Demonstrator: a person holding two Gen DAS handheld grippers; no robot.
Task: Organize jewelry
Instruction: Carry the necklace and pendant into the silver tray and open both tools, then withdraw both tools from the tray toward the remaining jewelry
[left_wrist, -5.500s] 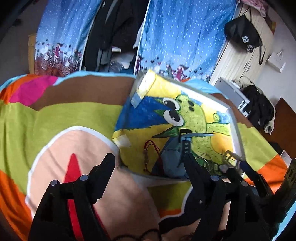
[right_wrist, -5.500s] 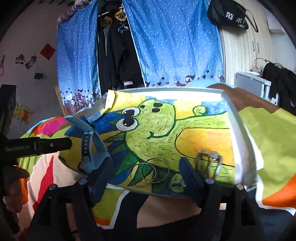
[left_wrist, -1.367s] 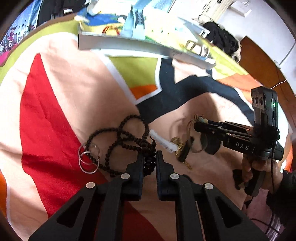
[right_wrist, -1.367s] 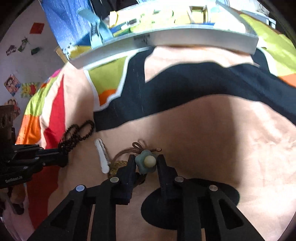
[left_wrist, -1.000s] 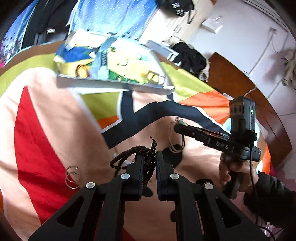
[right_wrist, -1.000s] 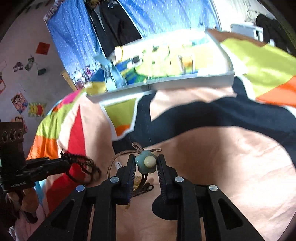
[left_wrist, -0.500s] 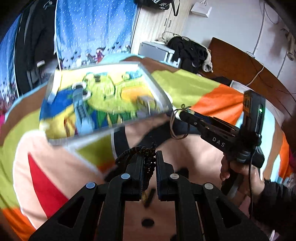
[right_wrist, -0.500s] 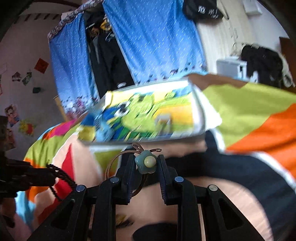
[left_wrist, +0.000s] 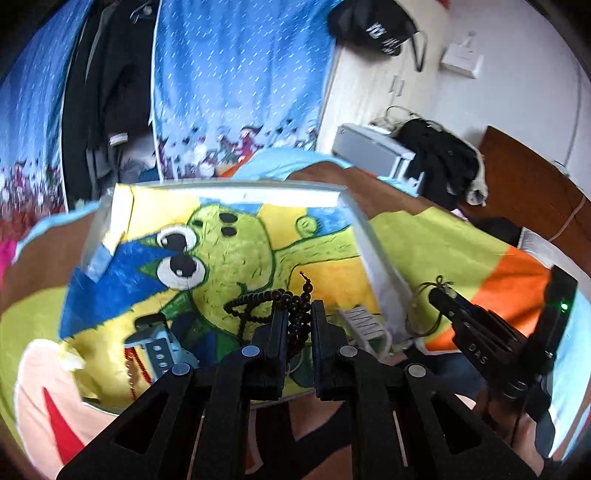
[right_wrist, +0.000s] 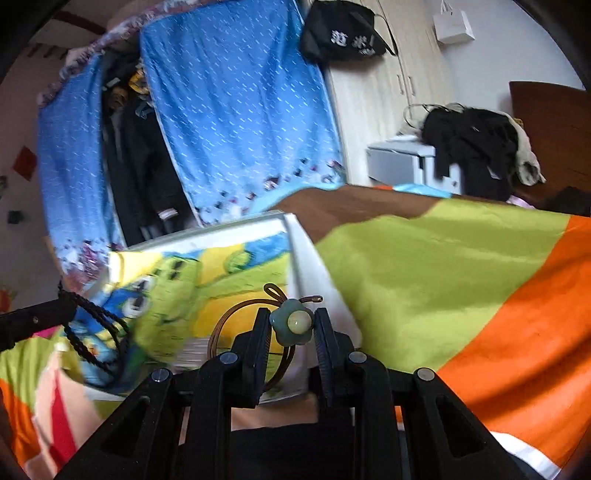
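My left gripper (left_wrist: 298, 317) is shut on a string of dark wooden beads (left_wrist: 266, 298), held in the air over the near part of the painted tray (left_wrist: 354, 229). My right gripper (right_wrist: 291, 325) is shut on a brown cord bracelet with a green flower charm (right_wrist: 293, 323), over the tray's near right corner (right_wrist: 306, 251). In the left wrist view the right gripper (left_wrist: 439, 293) shows at the right with the cord loop (left_wrist: 417, 314) hanging from it. The left gripper (right_wrist: 68, 308) and its beads (right_wrist: 99, 343) show at the left of the right wrist view.
In the tray lie a blue watch strap (left_wrist: 159, 343), a red cord (left_wrist: 135, 369) and a white clip (left_wrist: 364, 325). The tray rests on a bright patterned bedspread (right_wrist: 461, 277). Blue curtains (left_wrist: 236, 88), hanging clothes (left_wrist: 107, 88) and a grey cabinet with dark clothes (left_wrist: 436, 155) stand beyond.
Both grippers have lifted their jewelry off the bedspread and carried it forward over the tray's near edge. Each keeps the same grip.
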